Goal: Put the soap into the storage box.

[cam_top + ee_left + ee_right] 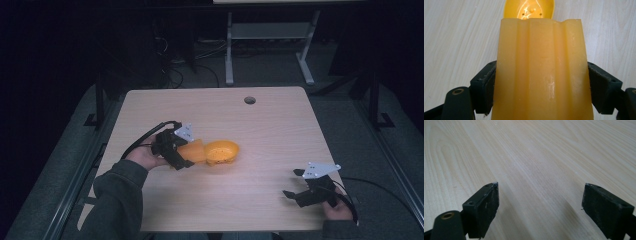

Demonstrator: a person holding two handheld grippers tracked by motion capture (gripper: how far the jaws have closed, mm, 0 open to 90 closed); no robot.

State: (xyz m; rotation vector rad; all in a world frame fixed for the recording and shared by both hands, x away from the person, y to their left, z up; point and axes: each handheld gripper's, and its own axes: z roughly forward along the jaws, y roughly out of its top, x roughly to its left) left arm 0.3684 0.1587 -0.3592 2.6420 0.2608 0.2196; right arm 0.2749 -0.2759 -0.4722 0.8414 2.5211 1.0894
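Now the left claw [186, 156] gripped the orange scoop [212, 152] by its handle near the desk's [270, 130] left edge, while the right claw [292, 184] sat wide open at the near right corner.

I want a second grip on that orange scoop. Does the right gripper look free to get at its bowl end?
Probably yes. The right gripper is open with nothing between its jaws, and only bare table lies between it and the scoop's bowl. The left gripper clamps just the handle, leaving the bowl exposed.

Scoop [215, 152] on table [270, 125], left of centre
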